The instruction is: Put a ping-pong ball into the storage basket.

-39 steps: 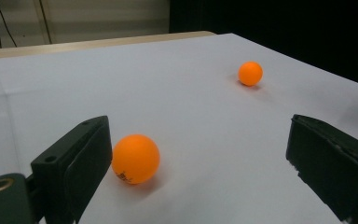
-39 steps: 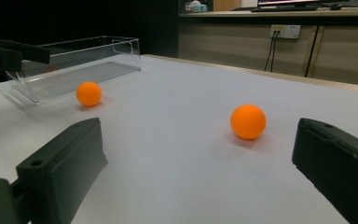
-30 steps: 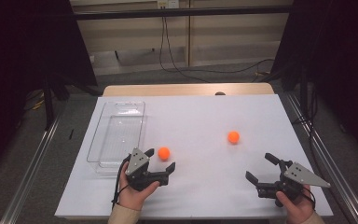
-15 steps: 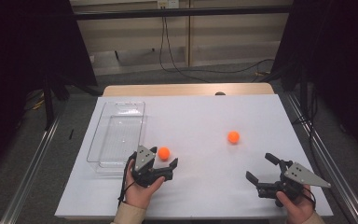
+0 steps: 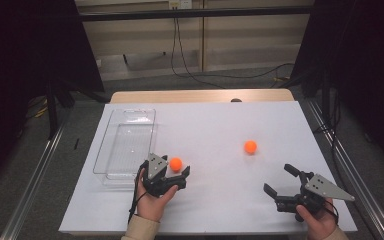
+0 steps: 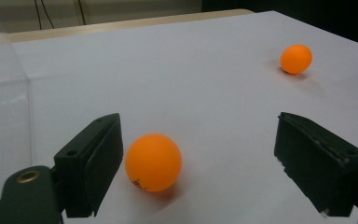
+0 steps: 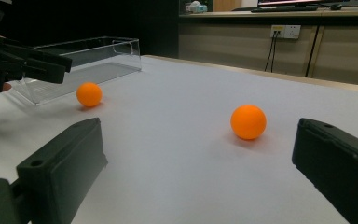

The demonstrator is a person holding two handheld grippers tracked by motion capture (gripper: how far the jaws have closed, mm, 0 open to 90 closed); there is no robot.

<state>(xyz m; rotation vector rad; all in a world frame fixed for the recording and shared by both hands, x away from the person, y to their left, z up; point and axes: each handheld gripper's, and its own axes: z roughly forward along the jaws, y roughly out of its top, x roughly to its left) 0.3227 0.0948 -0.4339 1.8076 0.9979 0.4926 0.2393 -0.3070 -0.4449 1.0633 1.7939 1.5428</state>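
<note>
Two orange balls lie on the white table (image 5: 215, 200). The nearer ball (image 5: 175, 163) (image 6: 153, 162) rests on the table between the jaws of my left gripper (image 5: 176, 166) (image 6: 198, 135), close to the left jaw in the left gripper view, with a wide gap to the other. These jaws have just been closing and do not press on the ball, so the gripper is open. The other ball (image 5: 250, 146) (image 6: 296, 59) (image 7: 248, 122) lies ahead of my right gripper (image 5: 277, 178) (image 7: 198, 135), which is open and holds nothing.
A clear plastic tray (image 5: 125, 142) (image 7: 91, 58) stands along the table's left side, just beyond the left hand. In the right gripper view the left gripper (image 7: 28, 63) shows far left beside the first ball (image 7: 89, 94). Cables run across the floor behind the table.
My left gripper has crept forward so the near ball now sits between its jaws, which have narrowed a little. The right gripper and both balls have stayed put.
</note>
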